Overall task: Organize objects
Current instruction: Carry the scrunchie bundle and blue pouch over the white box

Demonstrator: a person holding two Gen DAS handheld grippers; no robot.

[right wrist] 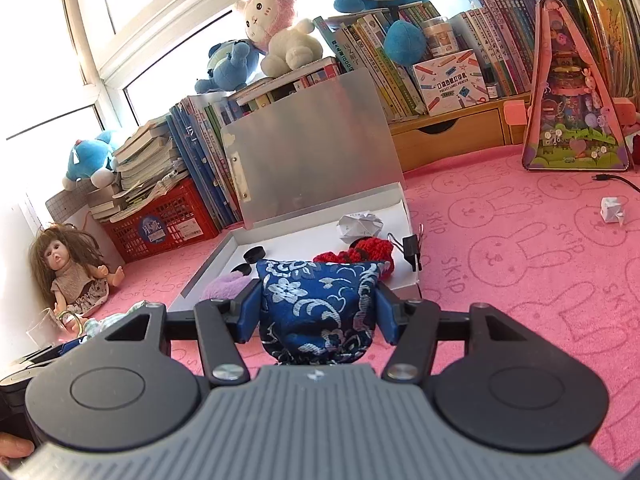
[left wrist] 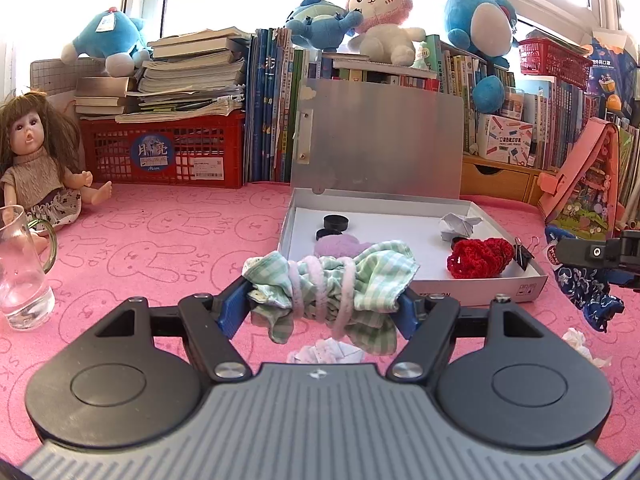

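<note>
My left gripper (left wrist: 326, 300) is shut on a green checked cloth bundle (left wrist: 332, 284) wound with pale pink cord, held above the pink mat just in front of the open white box (left wrist: 476, 290). My right gripper (right wrist: 318, 304) is shut on a blue floral brocade pouch (right wrist: 320, 308), lifted near the box's front corner (right wrist: 412, 280). That pouch (left wrist: 584, 284) and the right gripper's black body show at the right edge of the left wrist view. Inside the box lie black discs (left wrist: 334, 224), a purple fuzzy piece (left wrist: 340, 246), a red crochet piece (left wrist: 480, 256) and folded white paper (left wrist: 458, 226).
A binder clip (left wrist: 524, 254) sits on the box's right rim. A glass mug (left wrist: 22, 272) and a doll (left wrist: 36, 160) stand at the left. Crumpled paper (left wrist: 584, 346) and a folded paper (right wrist: 612, 210) lie on the mat. Books, a red crate (left wrist: 160, 152) and plush toys line the back.
</note>
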